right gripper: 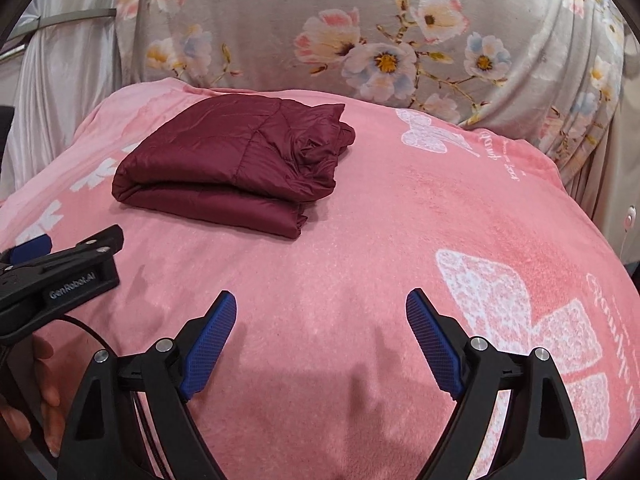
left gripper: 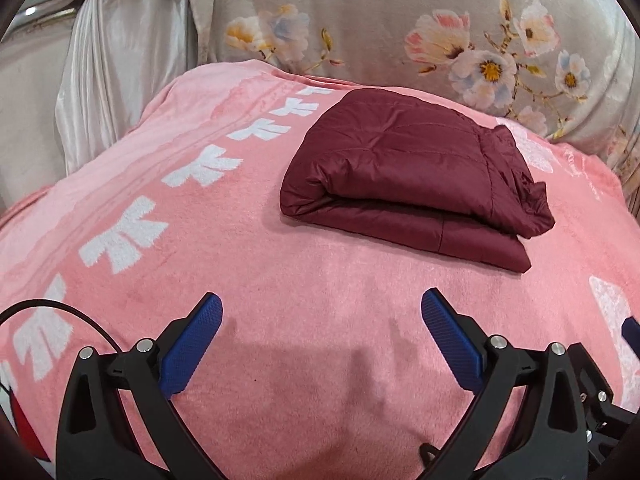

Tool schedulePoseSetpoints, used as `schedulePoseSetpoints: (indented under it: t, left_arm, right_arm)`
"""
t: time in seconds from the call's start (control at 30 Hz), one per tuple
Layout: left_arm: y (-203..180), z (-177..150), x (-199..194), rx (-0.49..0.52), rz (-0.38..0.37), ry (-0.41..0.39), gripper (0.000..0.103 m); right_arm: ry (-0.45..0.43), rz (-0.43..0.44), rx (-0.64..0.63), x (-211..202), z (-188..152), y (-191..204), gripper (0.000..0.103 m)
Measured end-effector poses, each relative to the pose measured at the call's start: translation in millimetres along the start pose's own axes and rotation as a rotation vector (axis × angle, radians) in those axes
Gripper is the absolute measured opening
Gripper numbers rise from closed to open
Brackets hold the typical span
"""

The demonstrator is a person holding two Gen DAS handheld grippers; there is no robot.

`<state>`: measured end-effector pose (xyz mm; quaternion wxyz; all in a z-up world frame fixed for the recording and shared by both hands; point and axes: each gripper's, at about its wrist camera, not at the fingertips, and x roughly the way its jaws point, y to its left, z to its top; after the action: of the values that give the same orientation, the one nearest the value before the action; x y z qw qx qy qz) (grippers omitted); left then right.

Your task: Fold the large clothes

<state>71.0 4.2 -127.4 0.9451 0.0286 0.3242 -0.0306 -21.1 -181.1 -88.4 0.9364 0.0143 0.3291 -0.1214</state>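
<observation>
Maroon jacket (left gripper: 404, 168) lies folded into a thick bundle toward the far edge of the pink blanket (left gripper: 280, 320). My left gripper (left gripper: 322, 338) and right gripper (right gripper: 320, 334) hover empty, jaws wide. Fold looks finished; only the rumpled right end needs tucking, 1 light press.

folded maroon quilted garment (left gripper: 404, 172) lies on a pink blanket (left gripper: 280, 280); the left gripper (left gripper: 322, 308) hovers nearby, blue-padded fingers (left gripper: 192, 344) spread wide.
</observation>
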Motion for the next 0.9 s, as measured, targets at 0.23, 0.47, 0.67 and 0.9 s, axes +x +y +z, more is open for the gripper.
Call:
schedulePoseSetpoints:
  t: [0.23, 0.47, 0.67, 0.9]
  left_arm:
    - [-10.5, -1.5, -3.6, 0.059, 0.039, -0.012, 0.098]
    - [-10.5, -2.3, -2.3, 0.065, 0.044, -0.012, 0.098]
    - [-12.4, -2.6, -1.4, 0.070, 0.050, -0.012, 0.098]
    - [-13.2, -2.4, -2.3, 0.073, 0.053, -0.017, 0.098]
  right_arm:
    - [0.020, 0.001, 0.017, 2.2, 0.3, -0.2, 0.086]
    - [0.028, 0.005, 0.020, 3.9, 0.1, -0.4, 0.085]
    - [0.035, 0.009, 0.024, 4.8, -0.3, -1.5, 0.086]
    - [0.035, 0.007, 0.015, 5.7, -0.5, -2.3, 0.086]
